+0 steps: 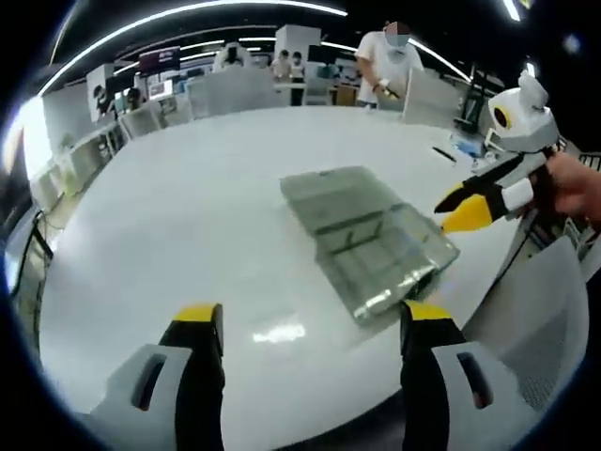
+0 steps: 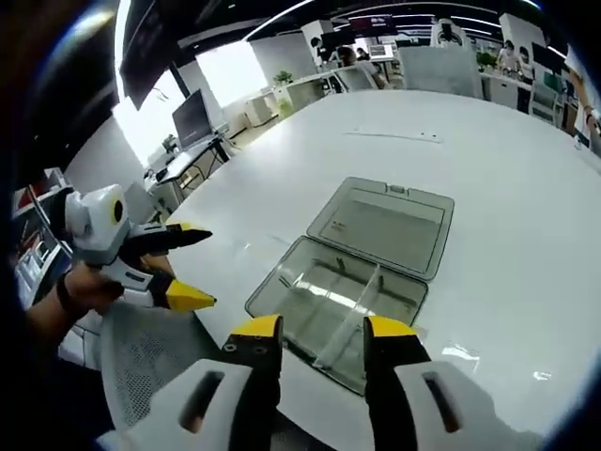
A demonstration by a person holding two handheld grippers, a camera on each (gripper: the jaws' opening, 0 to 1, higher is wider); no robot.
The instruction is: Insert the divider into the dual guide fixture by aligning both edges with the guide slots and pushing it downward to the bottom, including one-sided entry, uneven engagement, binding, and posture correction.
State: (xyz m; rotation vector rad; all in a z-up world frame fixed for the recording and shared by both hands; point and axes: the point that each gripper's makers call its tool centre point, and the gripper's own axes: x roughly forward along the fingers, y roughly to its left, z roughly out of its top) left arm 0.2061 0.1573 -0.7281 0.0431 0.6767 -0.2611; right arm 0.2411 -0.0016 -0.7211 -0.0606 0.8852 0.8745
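Clear plastic: one box [image 2: 347, 282], lid [image 2: 383, 224] open, one divider [image 2: 355, 308] inside. Two tools [image 1: 305, 324] [image 2: 321, 329], both spread and empty, over a white bench [image 1: 188, 225] in an office.

Open-lidded clear box [image 2: 349, 282] on white table [image 2: 507, 188]

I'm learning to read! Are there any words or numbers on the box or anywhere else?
No text can be read.
Small mark on the open lid of the clear box: too blurred to read.
Screens in the background: too small and blurred to read.
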